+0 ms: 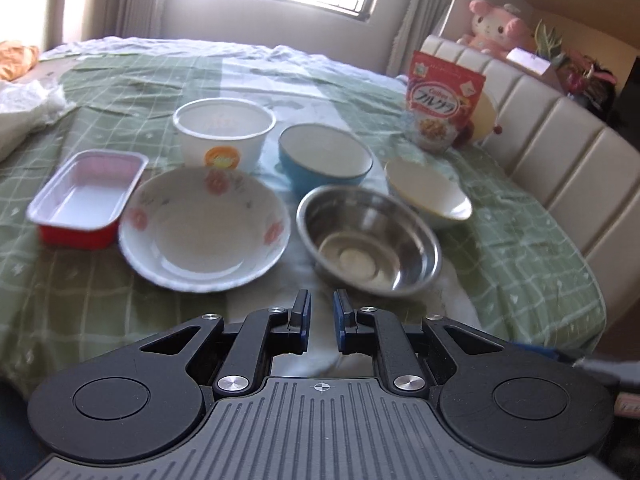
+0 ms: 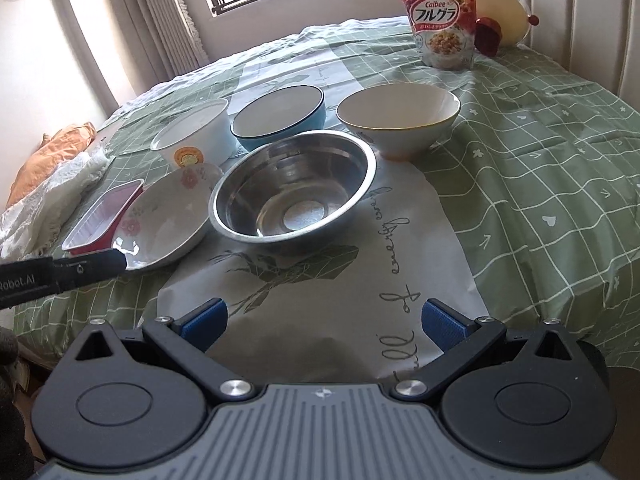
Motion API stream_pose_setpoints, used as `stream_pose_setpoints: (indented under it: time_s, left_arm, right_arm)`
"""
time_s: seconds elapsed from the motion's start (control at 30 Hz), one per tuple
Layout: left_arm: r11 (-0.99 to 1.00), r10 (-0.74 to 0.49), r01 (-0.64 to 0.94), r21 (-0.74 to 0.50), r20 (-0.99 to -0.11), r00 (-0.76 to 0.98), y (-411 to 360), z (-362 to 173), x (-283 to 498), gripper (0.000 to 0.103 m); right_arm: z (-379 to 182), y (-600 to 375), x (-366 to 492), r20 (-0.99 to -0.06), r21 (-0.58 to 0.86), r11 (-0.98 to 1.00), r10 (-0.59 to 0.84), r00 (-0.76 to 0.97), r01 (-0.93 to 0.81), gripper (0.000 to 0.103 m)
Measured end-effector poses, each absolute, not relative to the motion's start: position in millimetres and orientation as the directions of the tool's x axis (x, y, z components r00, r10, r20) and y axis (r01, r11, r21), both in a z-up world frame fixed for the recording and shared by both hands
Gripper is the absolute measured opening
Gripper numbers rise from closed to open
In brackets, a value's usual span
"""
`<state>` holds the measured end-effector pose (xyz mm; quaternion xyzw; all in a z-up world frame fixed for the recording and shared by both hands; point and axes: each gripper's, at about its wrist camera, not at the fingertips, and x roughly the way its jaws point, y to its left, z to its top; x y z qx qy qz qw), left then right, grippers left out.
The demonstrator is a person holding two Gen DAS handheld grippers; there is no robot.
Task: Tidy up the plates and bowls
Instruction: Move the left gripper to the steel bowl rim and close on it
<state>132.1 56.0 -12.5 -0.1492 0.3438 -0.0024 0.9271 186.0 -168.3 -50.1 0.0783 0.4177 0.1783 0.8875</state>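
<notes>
Six dishes are clustered mid-bed: a steel bowl (image 2: 294,188) nearest the foot edge, flanked by a floral plate (image 1: 204,228) and foil tray (image 1: 86,196) (left side). The left gripper (image 1: 321,312) is held nearly closed, empty; the right gripper (image 2: 324,320) is spread wide, empty.
</notes>
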Motion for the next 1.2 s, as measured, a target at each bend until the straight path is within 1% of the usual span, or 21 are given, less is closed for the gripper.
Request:
stream_pose_setpoints:
  time_s: [0.07,0.13,0.17,0.2,0.23,0.37,0.43,0.6,0.77,0.8,0.97,1.07,1.1,1.17,1.2]
  left_arm:
    - [0.947,-0.126,-0.098,-0.307,-0.632,0.764,65.5,-17.0,151.7,0.014]
    - [0.949,-0.077,-0.144,-0.281,-0.649,0.757,72.4,-22.6,169.5,0.014]
    - [0.955,-0.078,-0.130,-0.265,-0.650,0.756,74.8,-25.3,176.8,0.014]
    - [0.958,-0.105,-0.099,-0.270,-0.646,0.756,78.0,-28.0,184.3,0.014]
    - [0.951,-0.152,-0.067,-0.302,-0.645,0.749,83.3,-31.6,192.9,0.014]
    - [0.860,-0.372,0.017,-0.511,-0.601,0.707,109.9,-50.3,227.2,0.014]
    - [0.835,-0.414,0.027,-0.549,-0.596,0.688,115.8,-57.4,242.4,0.014]
    - [0.865,-0.356,-0.011,-0.501,-0.628,0.692,119.1,-67.6,267.1,0.014]
    - [0.900,-0.284,-0.034,-0.434,-0.645,0.709,116.9,-74.3,280.6,0.014]
    - [0.901,-0.285,-0.033,-0.432,-0.648,0.706,116.5,-76.4,284.3,0.016]
    - [0.896,-0.308,-0.020,-0.443,-0.655,0.690,111.6,-82.1,299.0,0.016]
    - [0.899,-0.316,-0.014,-0.438,-0.670,0.672,104.7,-87.8,306.6,0.016]
    - [0.898,-0.321,-0.014,-0.440,-0.675,0.665,102.8,-89.9,308.5,0.017]
    - [0.894,-0.333,-0.009,-0.448,-0.679,0.654,99.7,-92.1,310.4,0.022]
    - [0.892,-0.341,-0.003,-0.453,-0.677,0.652,98.0,-92.5,309.7,0.027]
  right_arm:
    - [-56.8,-165.7,203.2,-0.715,0.299,0.924,0.382,0.586,-0.237,0.103]
    - [-62.0,-166.4,219.2,-0.711,0.325,0.920,0.390,0.585,-0.218,0.103]
    - [-65.1,-167.1,228.0,-0.708,0.343,0.916,0.397,0.584,-0.208,0.103]
    - [-68.0,-167.7,237.6,-0.707,0.358,0.912,0.404,0.580,-0.198,0.103]
    - [-70.6,-168.3,246.0,-0.708,0.371,0.909,0.409,0.575,-0.190,0.103]
    - [-82.7,-165.1,279.6,-0.717,0.411,0.892,0.443,0.539,-0.188,0.103]
    - [-89.0,-162.7,291.2,-0.711,0.432,0.880,0.468,0.524,-0.198,0.103]
    - [-105.1,-161.5,313.7,-0.694,0.494,0.847,0.520,0.498,-0.196,0.103]
    - [-115.1,-160.9,321.7,-0.701,0.495,0.845,0.526,0.482,-0.202,0.103]
    - [-115.6,-158.9,322.5,-0.707,0.484,0.849,0.523,0.476,-0.213,0.103]
    - [-117.7,-158.5,329.0,-0.728,0.477,0.844,0.536,0.428,-0.245,0.103]
    - [-117.9,-160.5,331.1,-0.731,0.494,0.841,0.539,0.418,-0.222,0.103]
    - [-117.5,-159.9,330.6,-0.733,0.494,0.843,0.535,0.421,-0.213,0.103]
    - [-116.3,-156.2,329.9,-0.743,0.471,0.852,0.522,0.418,-0.229,0.103]
    - [-115.6,-153.1,329.8,-0.751,0.450,0.856,0.516,0.412,-0.254,0.103]
